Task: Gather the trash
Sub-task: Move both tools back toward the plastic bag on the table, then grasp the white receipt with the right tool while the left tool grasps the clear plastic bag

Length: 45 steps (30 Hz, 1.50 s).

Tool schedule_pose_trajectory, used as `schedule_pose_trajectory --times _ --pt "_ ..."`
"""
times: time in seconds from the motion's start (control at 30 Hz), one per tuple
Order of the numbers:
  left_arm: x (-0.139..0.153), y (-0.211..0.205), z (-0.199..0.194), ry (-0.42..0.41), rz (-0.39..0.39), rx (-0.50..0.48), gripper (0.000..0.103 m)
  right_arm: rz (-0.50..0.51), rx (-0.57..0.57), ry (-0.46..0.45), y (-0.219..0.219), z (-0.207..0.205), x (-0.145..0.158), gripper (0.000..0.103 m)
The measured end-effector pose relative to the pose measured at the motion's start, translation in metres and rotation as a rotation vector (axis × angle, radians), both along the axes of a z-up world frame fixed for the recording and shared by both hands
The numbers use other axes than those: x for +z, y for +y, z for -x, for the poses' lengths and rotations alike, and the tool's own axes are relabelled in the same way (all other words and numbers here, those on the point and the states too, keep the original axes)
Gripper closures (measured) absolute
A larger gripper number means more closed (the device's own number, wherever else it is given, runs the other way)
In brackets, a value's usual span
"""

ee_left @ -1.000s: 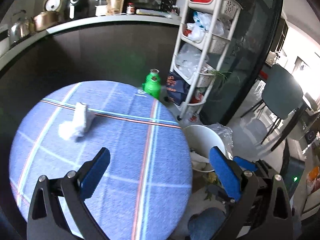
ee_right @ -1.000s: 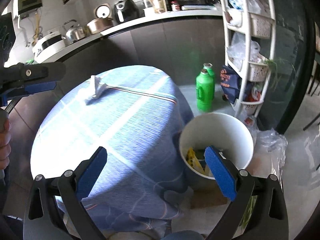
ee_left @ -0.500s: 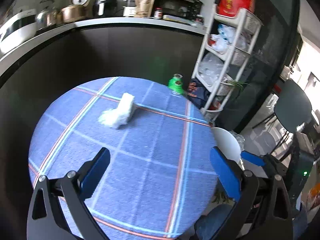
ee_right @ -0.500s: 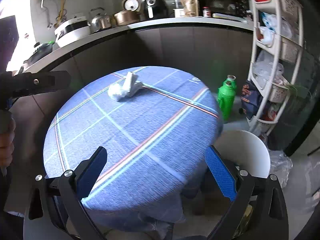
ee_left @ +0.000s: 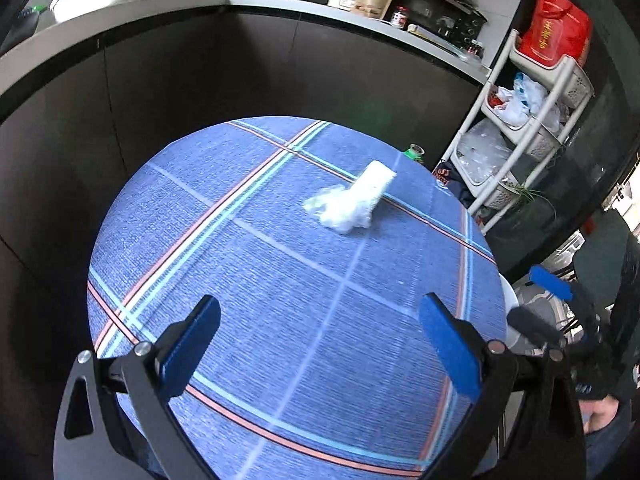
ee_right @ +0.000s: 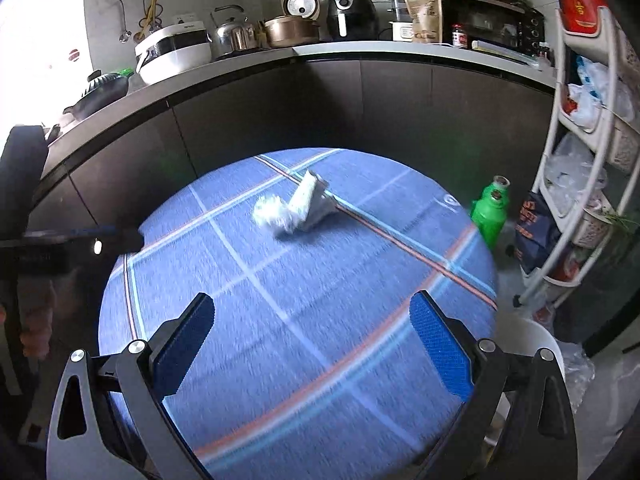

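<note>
A crumpled white piece of trash [ee_left: 352,204] lies on the far half of a round table with a blue plaid cloth [ee_left: 248,280]; it also shows in the right wrist view [ee_right: 294,210]. My left gripper [ee_left: 320,344] is open and empty over the table's near edge. My right gripper [ee_right: 312,344] is open and empty, also over the near edge. A white bin [ee_right: 532,340] stands on the floor at the table's right; only its rim shows in the left wrist view [ee_left: 510,304].
A dark kitchen counter [ee_right: 360,52] with appliances curves behind the table. A green bottle [ee_right: 490,212] and a white shelf rack [ee_right: 576,160] with bags stand on the floor at the right. The other gripper [ee_left: 548,284] shows at the left view's right edge.
Both grippers have swung from the bin side toward the table and risen, so the white trash now lies nearer the middle ahead of them. Both stayed open.
</note>
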State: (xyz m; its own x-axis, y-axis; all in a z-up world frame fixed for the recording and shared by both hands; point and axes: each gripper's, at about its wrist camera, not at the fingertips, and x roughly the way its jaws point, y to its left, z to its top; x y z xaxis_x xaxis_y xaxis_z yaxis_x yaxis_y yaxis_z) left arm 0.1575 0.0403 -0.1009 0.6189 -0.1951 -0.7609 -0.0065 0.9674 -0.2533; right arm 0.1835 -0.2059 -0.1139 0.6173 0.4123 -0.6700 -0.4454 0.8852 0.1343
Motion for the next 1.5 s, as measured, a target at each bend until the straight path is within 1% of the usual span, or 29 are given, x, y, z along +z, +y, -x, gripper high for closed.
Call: schedule_pose_trajectory --times 0.03,0.1,0.17,0.2,0.27,0.33,0.43,0.5,0.67,0.77,0.87,0.93,0.97,1.0,1.07,1.13,1.23,1.4,1.5 --pt "-0.002 0.003 -0.004 0.002 0.003 -0.001 0.004 -0.004 0.004 0.004 0.005 -0.007 -0.001 0.010" --pt "-0.007 0.010 -0.015 0.008 0.009 -0.010 0.005 -0.007 0.009 0.012 0.015 -0.021 -0.003 0.015" --pt "-0.012 0.013 -0.023 0.016 0.011 -0.019 0.005 -0.002 0.011 0.021 0.025 -0.036 -0.007 0.017" --pt "-0.014 0.015 -0.027 0.019 0.015 -0.022 0.005 0.003 0.010 0.026 0.030 -0.045 -0.009 0.024" --pt "-0.019 0.018 -0.035 0.025 0.023 -0.028 0.006 0.010 0.006 0.035 0.038 -0.059 -0.014 0.031" --pt "-0.024 0.021 -0.044 0.031 0.015 -0.030 0.006 0.016 -0.002 0.045 0.046 -0.075 -0.020 0.034" --pt "-0.030 0.023 -0.056 0.037 -0.008 -0.030 0.006 0.005 -0.001 0.053 0.055 -0.094 -0.026 0.035" --pt "-0.035 0.024 -0.064 0.044 -0.026 -0.031 0.006 0.002 0.000 0.057 0.062 -0.107 -0.030 0.042" --pt "-0.043 0.026 -0.079 0.056 -0.061 -0.039 0.006 -0.016 -0.001 0.080 0.076 -0.134 -0.041 0.043" --pt "-0.046 0.027 -0.085 0.060 -0.067 -0.039 0.006 -0.019 -0.007 0.088 0.084 -0.147 -0.048 0.045" --pt "-0.050 0.030 -0.091 0.067 -0.069 -0.037 0.006 -0.021 0.000 0.095 0.090 -0.156 -0.055 0.046" --pt "-0.053 0.031 -0.094 0.069 -0.071 -0.037 0.006 -0.023 -0.002 0.103 0.091 -0.162 -0.059 0.049" --pt "-0.054 0.031 -0.096 0.070 -0.073 -0.039 0.006 -0.026 -0.006 0.108 0.091 -0.163 -0.060 0.057" --pt "-0.055 0.032 -0.098 0.070 -0.074 -0.041 0.006 -0.028 -0.010 0.116 0.092 -0.166 -0.062 0.074" --pt "-0.055 0.031 -0.101 0.063 -0.077 -0.046 0.006 -0.042 -0.013 0.118 0.090 -0.166 -0.063 0.099" --pt "-0.054 0.028 -0.104 0.056 -0.059 -0.060 0.006 -0.064 -0.020 0.101 0.083 -0.161 -0.058 0.101" --pt "-0.053 0.022 -0.111 0.044 -0.031 -0.073 0.006 -0.035 -0.053 0.049 0.071 -0.148 -0.050 0.102" --pt "-0.051 -0.007 -0.129 0.037 0.005 -0.136 0.006 -0.023 -0.084 0.050 0.045 -0.127 -0.048 0.102" --pt "-0.050 -0.028 -0.142 0.030 0.002 -0.177 0.006 -0.027 -0.102 0.068 0.031 -0.113 -0.051 0.102"
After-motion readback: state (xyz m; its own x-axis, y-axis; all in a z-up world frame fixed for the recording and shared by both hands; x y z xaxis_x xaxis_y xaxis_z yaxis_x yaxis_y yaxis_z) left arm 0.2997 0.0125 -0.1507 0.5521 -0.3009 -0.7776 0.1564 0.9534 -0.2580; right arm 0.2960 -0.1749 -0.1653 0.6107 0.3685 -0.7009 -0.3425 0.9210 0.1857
